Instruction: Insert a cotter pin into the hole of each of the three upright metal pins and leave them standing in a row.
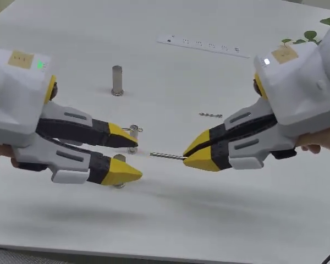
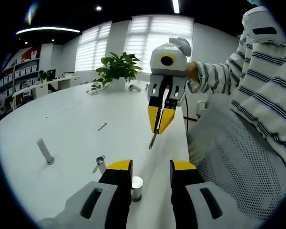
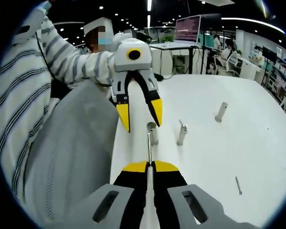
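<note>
My left gripper (image 1: pixel 137 158) is open, its jaws either side of an upright metal pin (image 1: pixel 120 159) (image 2: pixel 137 187). My right gripper (image 1: pixel 185 155) (image 3: pixel 150 164) is shut on a thin cotter pin (image 1: pixel 168 156) (image 3: pixel 149 148), held level and pointing at that metal pin's top (image 3: pixel 153 132). Just behind stands a second metal pin (image 1: pixel 133 133) (image 3: pixel 182 133) with a cotter pin through its head. A third, bare metal pin (image 1: pixel 117 81) (image 2: pixel 45 151) stands farther back on the left.
One loose cotter pin (image 1: pixel 210 115) (image 3: pixel 238 185) lies on the white table behind my right gripper. A white power strip (image 1: pixel 203 45) lies at the far edge and a potted plant (image 2: pixel 115 69) stands beyond. The person's striped sleeve (image 2: pixel 267 71) is at the right.
</note>
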